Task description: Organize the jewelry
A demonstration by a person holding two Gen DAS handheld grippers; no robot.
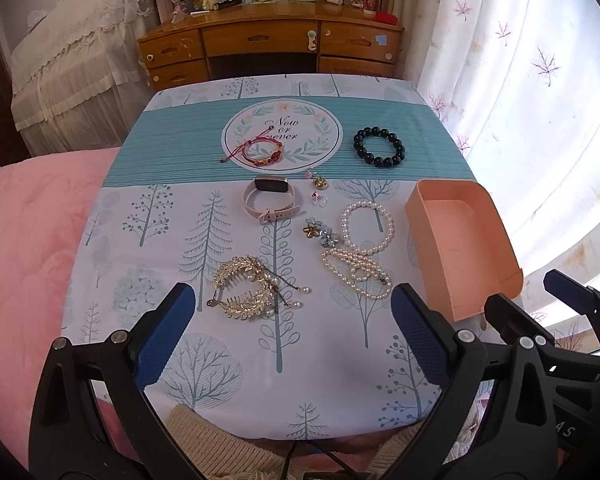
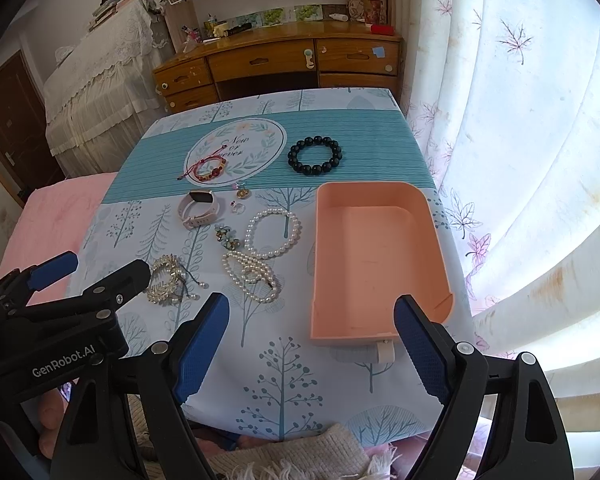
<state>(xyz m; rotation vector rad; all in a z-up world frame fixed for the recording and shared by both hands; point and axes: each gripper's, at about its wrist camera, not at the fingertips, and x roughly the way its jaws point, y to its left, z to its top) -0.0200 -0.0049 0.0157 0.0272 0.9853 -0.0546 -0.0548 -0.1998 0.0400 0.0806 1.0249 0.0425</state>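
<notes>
- Bench [image 1: 228, 240] is carrying a tree-printed cloth with a teal band and a round "Now or never" emblem [image 1: 282, 134]; all the jewelry is lying on it.
- Peach tray [image 2: 380, 256] is sitting open-topped at the right side of the bench, with nothing showing inside it.
- Left hand-held gripper [image 1: 292, 336] is hovering over the near edge of the bench, fingers spread wide and holding nothing; the gold hair comb is lying just ahead between its fingertips.
- Right hand-held gripper [image 2: 312, 344] is hovering over the near edge too, fingers spread wide and holding nothing; its right finger is overlapping the tray's near corner in view, contact not discernible.
- Gold hair comb [image 1: 248, 290], with pearl drops on dark strands, is resting near the front left of the jewelry group.
- Pearl necklace [image 1: 358, 270] is lying in a loose heap just left of the tray.
- Pearl bracelet [image 1: 368, 228] is lying as a ring just behind the necklace, apparently touching it.
- Black bead bracelet [image 1: 379, 147] is lying on the teal band, well apart from the rest.
- Pale pink smart band [image 1: 268, 198] is standing on its strap near the middle.
- Red cord bracelet [image 1: 262, 152] is lying on the emblem.
- Flower hair clip [image 1: 320, 232] is lying just left of the pearl bracelet.
- Small trinkets [image 1: 319, 190], too small to identify with certainty, are lying right of the smart band.
</notes>
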